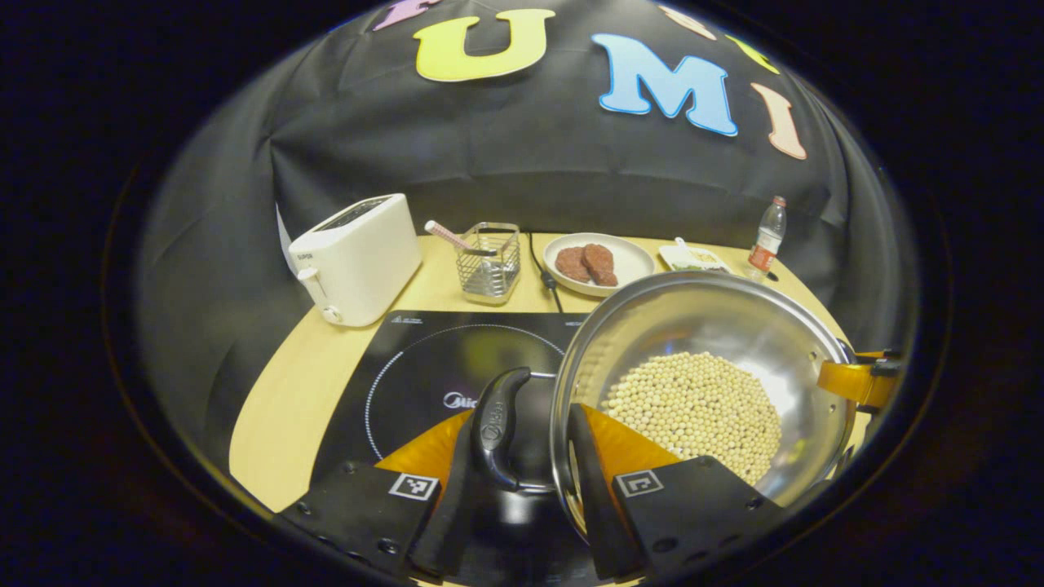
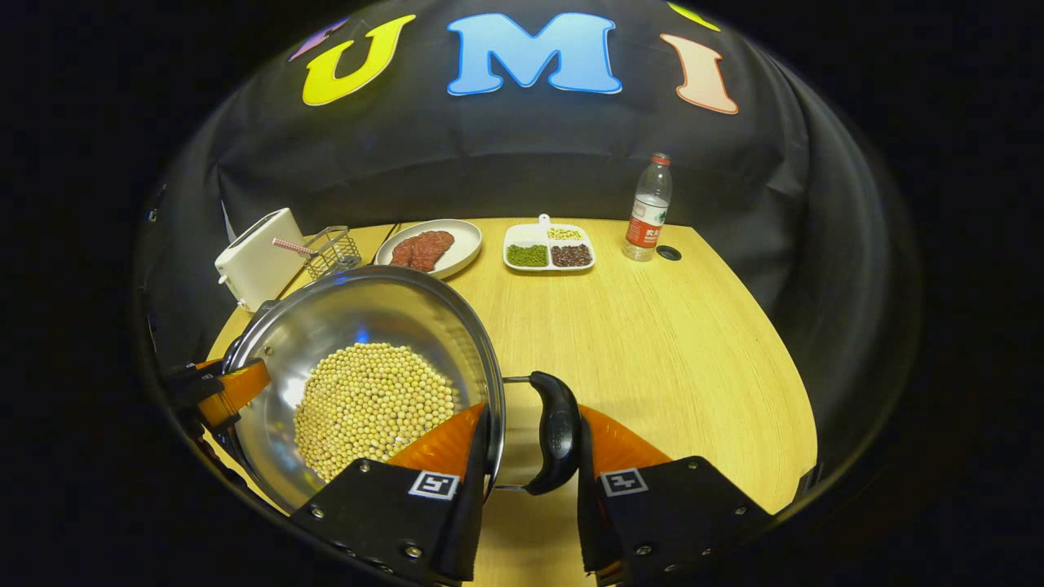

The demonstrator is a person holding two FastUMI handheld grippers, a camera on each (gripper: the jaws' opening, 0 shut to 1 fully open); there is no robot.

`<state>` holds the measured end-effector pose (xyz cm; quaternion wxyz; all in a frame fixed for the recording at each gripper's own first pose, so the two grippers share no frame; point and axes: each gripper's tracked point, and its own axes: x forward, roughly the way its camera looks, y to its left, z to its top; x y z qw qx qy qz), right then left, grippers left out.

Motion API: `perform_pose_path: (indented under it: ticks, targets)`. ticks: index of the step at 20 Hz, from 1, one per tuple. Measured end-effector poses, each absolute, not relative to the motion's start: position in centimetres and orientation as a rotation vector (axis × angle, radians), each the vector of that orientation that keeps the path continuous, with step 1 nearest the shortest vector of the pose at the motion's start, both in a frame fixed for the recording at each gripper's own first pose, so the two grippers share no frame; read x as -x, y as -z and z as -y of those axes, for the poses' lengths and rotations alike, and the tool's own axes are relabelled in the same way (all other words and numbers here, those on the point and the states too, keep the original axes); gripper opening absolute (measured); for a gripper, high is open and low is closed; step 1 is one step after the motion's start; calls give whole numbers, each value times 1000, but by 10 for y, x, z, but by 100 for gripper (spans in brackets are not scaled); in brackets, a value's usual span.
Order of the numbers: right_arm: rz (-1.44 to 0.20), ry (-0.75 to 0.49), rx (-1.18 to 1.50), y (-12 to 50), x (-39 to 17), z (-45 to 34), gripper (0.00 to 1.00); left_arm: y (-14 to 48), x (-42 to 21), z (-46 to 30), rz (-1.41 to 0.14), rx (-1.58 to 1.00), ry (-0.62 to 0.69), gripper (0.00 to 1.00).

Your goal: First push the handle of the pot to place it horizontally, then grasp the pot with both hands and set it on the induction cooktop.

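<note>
A steel pot [image 1: 701,326] holding soybeans [image 1: 693,403] is gripped from both sides. In the left gripper view my left gripper [image 1: 522,432] is shut on the pot's black side handle [image 1: 499,428], one finger outside the handle and the other inside the rim. The pot overlaps the right part of the black induction cooktop [image 1: 424,367]; whether it touches it I cannot tell. In the right gripper view my right gripper [image 2: 534,424] is shut on the opposite black handle [image 2: 556,432] the same way, with the pot [image 2: 367,314] to its left. Each view shows the other gripper at the pot's far rim.
At the table's back stand a white toaster [image 1: 355,257], a wire basket [image 1: 489,261], a plate of meat slices [image 1: 599,262], a divided bean tray [image 2: 548,246] and a water bottle [image 2: 648,208]. A power cord [image 1: 545,277] runs back from the cooktop. Bare wooden table [image 2: 669,350] lies right of the pot.
</note>
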<state>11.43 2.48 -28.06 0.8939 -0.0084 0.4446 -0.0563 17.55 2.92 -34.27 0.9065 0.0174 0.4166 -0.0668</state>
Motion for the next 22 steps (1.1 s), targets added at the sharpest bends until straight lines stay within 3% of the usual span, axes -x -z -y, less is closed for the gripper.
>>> perform_pose_path:
  ticks: [11, 14, 20, 22]
  targets:
    - [-926, 106, 11, 286, -152, -119, 48, 346, -216, -131, -854, -44, 118, 65]
    - [-938, 98, -1, 293, -159, -140, 48, 348, -223, -155, -858, -49, 105, 60]
    - [-965, 87, -33, 306, -172, -171, 48, 361, -237, -188, -878, -68, 81, 65]
    - [-970, 85, -48, 309, -174, -178, 48, 361, -243, -194, -869, -81, 78, 61]
